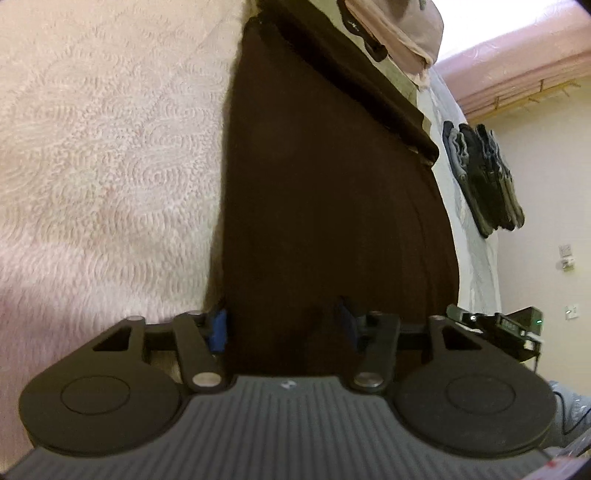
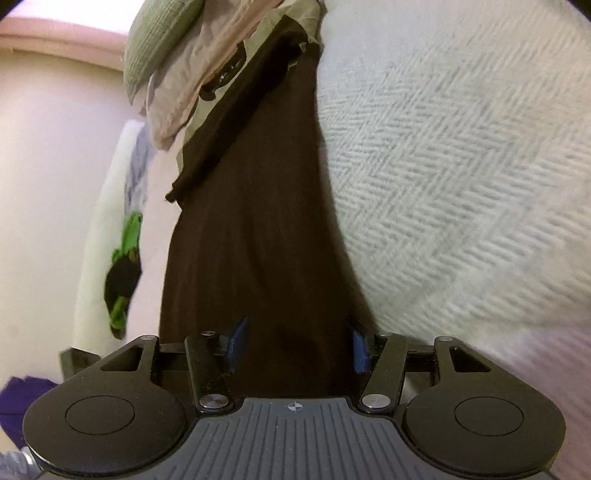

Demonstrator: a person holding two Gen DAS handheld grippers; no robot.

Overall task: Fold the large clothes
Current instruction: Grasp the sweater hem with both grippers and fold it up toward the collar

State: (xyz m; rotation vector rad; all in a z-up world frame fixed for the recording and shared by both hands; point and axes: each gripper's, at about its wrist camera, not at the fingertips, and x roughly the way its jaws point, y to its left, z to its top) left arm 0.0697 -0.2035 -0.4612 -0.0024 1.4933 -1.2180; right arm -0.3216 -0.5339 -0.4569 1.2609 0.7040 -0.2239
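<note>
A long dark brown garment (image 1: 325, 206) lies flat on the bed and runs away from me, with a sleeve or folded strip (image 1: 351, 81) slanting across its far end. My left gripper (image 1: 282, 325) is low over the near end, its blue pads (image 1: 218, 328) well apart; the cloth lies between them and is not pinched. In the right wrist view the same brown garment (image 2: 255, 229) stretches ahead. My right gripper (image 2: 298, 345) straddles its near end, its blue pads (image 2: 360, 349) wide apart and not pressing on the cloth.
A pink textured bedspread (image 1: 92, 147) lies left of the garment, a white herringbone blanket (image 2: 461, 166) on its other side. Pink clothes (image 1: 399, 33) and a green knit piece (image 2: 159, 40) are piled at the far end. Dark grey clothes (image 1: 484, 177), a green-black garment (image 2: 125, 266) and a black device (image 1: 509, 325) lie nearby.
</note>
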